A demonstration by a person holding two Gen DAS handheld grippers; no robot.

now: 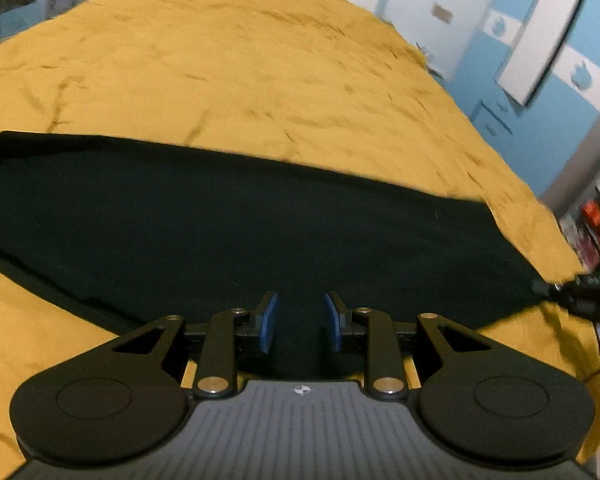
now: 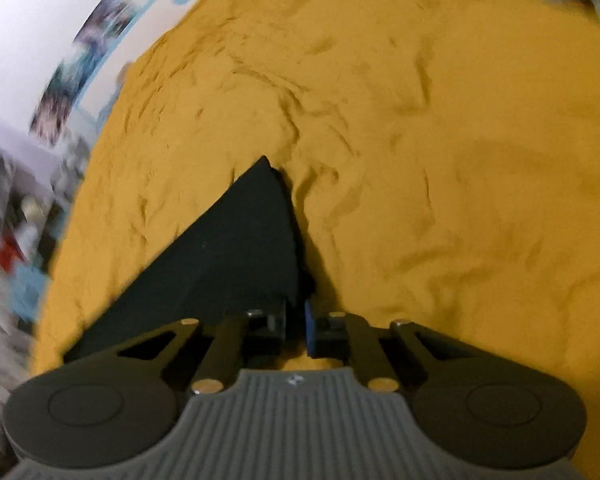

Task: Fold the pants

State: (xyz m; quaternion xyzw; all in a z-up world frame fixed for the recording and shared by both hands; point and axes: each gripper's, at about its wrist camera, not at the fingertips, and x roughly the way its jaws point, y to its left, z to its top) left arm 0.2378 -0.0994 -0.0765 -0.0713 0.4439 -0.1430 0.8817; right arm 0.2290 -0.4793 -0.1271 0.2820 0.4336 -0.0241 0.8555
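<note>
The right gripper (image 2: 298,320) pinches the black pants (image 1: 236,232), so the spread-open left gripper (image 1: 301,322) should grab evenly.

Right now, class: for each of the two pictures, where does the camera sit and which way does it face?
Left wrist: sits behind the open left gripper, facing across black fabric pants on the mustard-yellow bedspread.
Right wrist: sits behind the right gripper, shut on the pants' edge, facing across the bed.
Shared: pants, bedspread; the right gripper shows at the left view's right edge.
</note>
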